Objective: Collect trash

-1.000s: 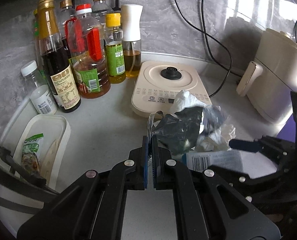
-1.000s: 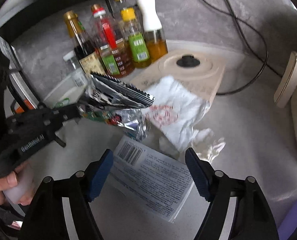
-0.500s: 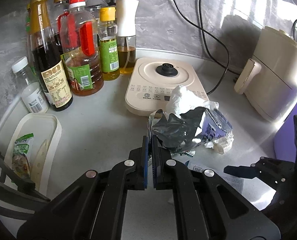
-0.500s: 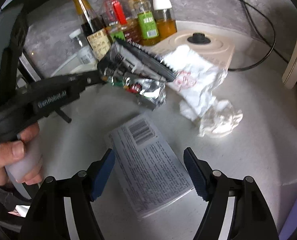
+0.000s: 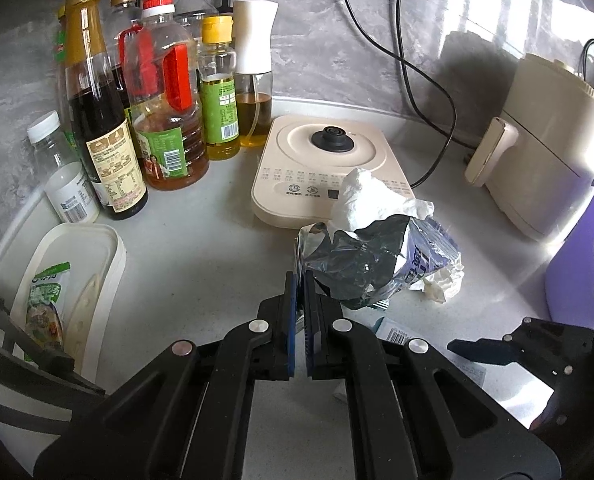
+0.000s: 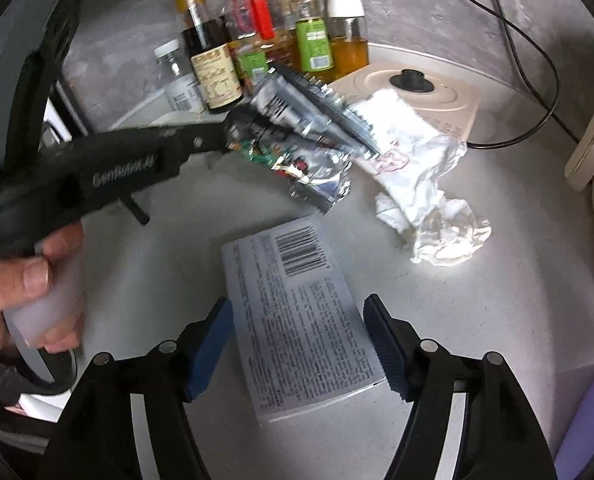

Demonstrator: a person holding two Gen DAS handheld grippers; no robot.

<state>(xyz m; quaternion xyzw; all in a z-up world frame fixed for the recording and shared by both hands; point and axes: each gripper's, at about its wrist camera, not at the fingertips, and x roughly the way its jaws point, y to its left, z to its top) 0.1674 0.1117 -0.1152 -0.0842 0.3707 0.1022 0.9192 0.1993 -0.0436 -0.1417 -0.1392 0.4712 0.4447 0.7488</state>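
Observation:
My left gripper [image 5: 300,280] is shut on the edge of a bundle of crumpled foil snack wrappers [image 5: 361,264], held just above the grey counter. In the right wrist view the same wrappers [image 6: 309,120] hang from that gripper [image 6: 233,132], which a person's hand holds. A white crumpled tissue [image 5: 365,204] lies behind the bundle. My right gripper [image 6: 297,306] stands open over a flat printed packet with a barcode [image 6: 293,276]. The packet lies lengthwise between the blue pads [image 6: 213,340], which do not press on it. Another crumpled tissue [image 6: 445,236] lies to the right.
Several sauce and oil bottles [image 5: 165,112] stand at the back left. A cream appliance base [image 5: 325,160] with a black cable sits behind the trash. A cream appliance [image 5: 557,140] stands at the right, a white tray [image 5: 77,248] at the left, a purple object [image 5: 577,264] at the right edge.
My right gripper has moved in and down over the printed packet, which now lies lengthwise between its fingers. The left gripper has held the wrappers in place.

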